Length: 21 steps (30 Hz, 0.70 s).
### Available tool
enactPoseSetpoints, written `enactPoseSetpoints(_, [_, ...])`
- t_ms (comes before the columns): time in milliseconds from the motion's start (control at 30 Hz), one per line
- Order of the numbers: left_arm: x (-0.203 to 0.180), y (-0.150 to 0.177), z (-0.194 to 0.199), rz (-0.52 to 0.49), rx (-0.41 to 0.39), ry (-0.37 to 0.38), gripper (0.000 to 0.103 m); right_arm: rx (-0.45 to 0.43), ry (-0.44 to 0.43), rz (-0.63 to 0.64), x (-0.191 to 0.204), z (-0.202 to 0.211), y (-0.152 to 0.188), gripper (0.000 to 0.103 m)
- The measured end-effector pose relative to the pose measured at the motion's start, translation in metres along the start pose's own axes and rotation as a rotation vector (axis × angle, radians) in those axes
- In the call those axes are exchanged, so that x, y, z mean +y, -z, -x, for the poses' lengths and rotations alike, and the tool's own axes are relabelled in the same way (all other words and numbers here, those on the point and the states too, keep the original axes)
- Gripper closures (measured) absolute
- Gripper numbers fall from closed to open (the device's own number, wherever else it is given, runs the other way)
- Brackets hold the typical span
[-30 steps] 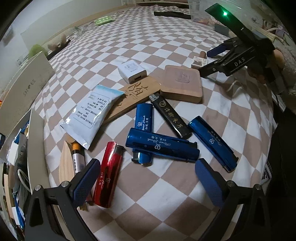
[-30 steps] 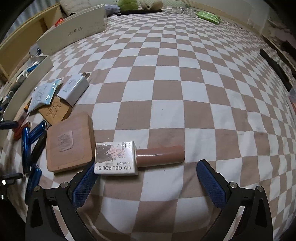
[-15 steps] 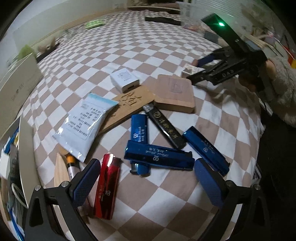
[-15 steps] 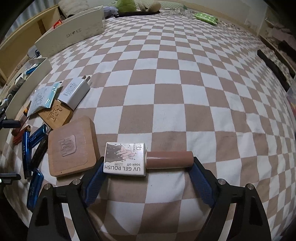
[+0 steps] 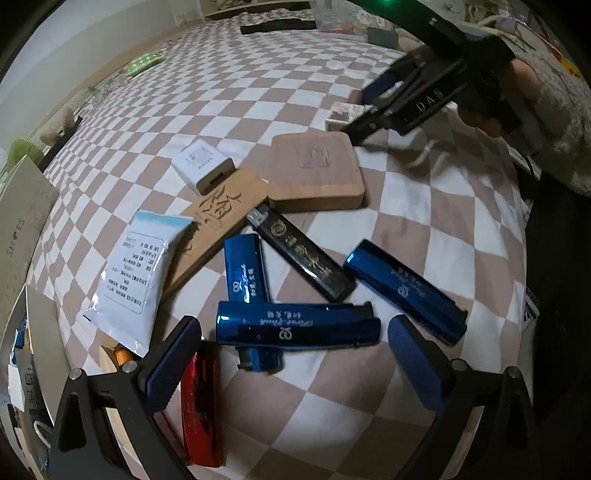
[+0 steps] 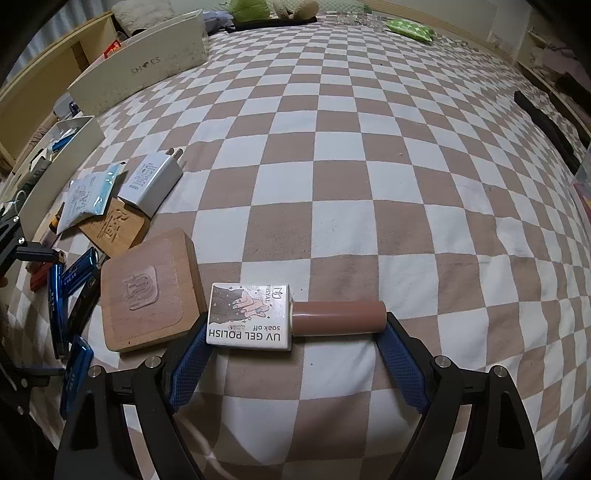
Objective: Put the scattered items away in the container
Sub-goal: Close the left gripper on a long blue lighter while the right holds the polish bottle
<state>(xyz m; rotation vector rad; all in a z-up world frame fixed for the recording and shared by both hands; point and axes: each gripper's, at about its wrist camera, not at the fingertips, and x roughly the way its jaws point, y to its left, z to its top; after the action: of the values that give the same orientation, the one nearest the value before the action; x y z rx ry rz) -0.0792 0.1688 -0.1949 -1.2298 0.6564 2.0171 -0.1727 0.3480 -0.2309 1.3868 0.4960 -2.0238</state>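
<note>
A UV gel polish bottle [image 6: 251, 317] with a brown cap lies on the checked bedspread. My right gripper [image 6: 293, 332] is shut on it lengthwise, one pad on its white base and one on the cap end. My left gripper [image 5: 293, 328] stands open over a heap of lighters: three blue lighters [image 5: 295, 325], a black lighter [image 5: 303, 254] and a red lighter [image 5: 201, 402] under its left finger. Close by lie a white sachet [image 5: 136, 277], a carved wooden plaque [image 5: 218, 218], a square wooden block [image 5: 316, 170] and a white charger [image 5: 203, 166]. The white container [image 6: 59, 166] stands at the bed's left edge.
A shoebox lid [image 6: 144, 70] leans beyond the container. A green pouch [image 6: 408, 27] and plush toys lie at the far end, and a black strip [image 6: 546, 122] lies at the right. A person's fuzzy sleeve [image 5: 554, 122] is behind the right gripper.
My right gripper's jaws have closed from wide open onto the two ends of the gel polish bottle. The left gripper has rolled slightly and stays open over the lighters.
</note>
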Motion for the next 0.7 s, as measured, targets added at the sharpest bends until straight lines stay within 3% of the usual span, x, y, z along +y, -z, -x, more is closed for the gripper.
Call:
enactPoseSetpoints(167, [0.0, 0.002, -0.001, -0.004, -0.009, 0.001, 0.005, 0.014, 0.013, 0.004, -0.002, -0.001, -0.004, 0.016])
enactPoseSetpoints(267, [0.0, 0.003, 0.002, 0.0, -0.018, 0.013, 0.019, 0.019, 0.037, 0.015, 0.001, 0.002, -0.001, 0.016])
enactPoseSetpoints(600, [-0.008, 0.008, 0.008, 0.017, -0.023, 0.007, 0.02, 0.029, 0.038, 0.005, 0.002, 0.008, 0.008, 0.016])
enactPoseSetpoints(700, [-0.008, 0.01, 0.01, 0.062, -0.028, 0.012, 0.02, 0.031, 0.039, 0.0, 0.001, 0.009, 0.011, 0.016])
